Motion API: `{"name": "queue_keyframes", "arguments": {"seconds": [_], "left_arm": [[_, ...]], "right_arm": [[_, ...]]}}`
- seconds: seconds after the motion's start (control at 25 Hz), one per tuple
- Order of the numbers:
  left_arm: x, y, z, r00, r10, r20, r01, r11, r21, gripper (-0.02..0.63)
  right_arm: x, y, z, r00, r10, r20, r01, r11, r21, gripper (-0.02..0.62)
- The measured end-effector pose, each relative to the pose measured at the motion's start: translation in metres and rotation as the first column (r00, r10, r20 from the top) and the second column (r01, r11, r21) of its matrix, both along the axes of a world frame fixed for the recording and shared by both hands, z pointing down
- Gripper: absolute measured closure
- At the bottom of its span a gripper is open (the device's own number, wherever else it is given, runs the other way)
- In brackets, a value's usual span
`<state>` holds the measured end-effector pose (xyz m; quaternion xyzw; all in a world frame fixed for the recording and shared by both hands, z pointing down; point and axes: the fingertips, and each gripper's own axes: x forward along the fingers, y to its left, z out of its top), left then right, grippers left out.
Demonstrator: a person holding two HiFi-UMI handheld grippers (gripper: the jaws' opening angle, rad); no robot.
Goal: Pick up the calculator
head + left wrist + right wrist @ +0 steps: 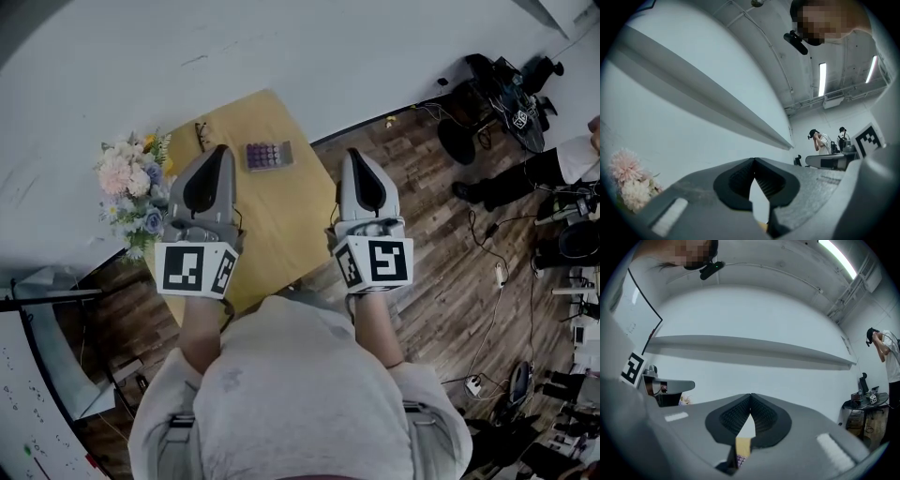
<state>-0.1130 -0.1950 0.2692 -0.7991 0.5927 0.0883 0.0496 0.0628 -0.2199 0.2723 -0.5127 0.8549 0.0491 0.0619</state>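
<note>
Yellow table, calculator on it; L gripper, R gripper — closed

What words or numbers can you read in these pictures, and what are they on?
None: no word or number here can be read.
Calculator: its keys are too small to read.
Marker cubes: black-and-white square patterns only, not letters.
White board at the lower left: tiny marks, too small to read.
</note>
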Motion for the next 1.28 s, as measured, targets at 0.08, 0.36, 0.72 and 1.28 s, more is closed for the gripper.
{"name": "queue_keyframes", "arguments": {"seconds": [0.08, 0.36, 0.72, 1.28], "left_arm": [[0.0, -0.009, 0.002, 1.0, -0.018, -0.001, 0.018, 1.0, -0.006, 0.6], [-0.001, -0.035, 0.012, 0.997, -0.083, 0.003, 0.083, 0.996, -0.033, 0.601], [0.001, -0.064, 0.033, 0.991, -0.134, -0.007, 0.132, 0.987, -0.09, 0.6], [-0.003, -0.097, 0.136, 0.989, -0.149, -0.017, 0.131, 0.915, -0.383, 0.6]], "right_arm": [[-0.001, -0.012, 0.002, 1.0, -0.02, -0.001, 0.02, 1.0, -0.006, 0.595], [-0.005, -0.051, 0.013, 0.996, -0.091, -0.006, 0.091, 0.995, -0.033, 0.594], [-0.015, -0.092, 0.04, 0.983, -0.182, -0.019, 0.179, 0.976, -0.123, 0.594], [-0.029, -0.135, 0.151, 0.963, -0.269, -0.033, 0.224, 0.857, -0.464, 0.594]]}}
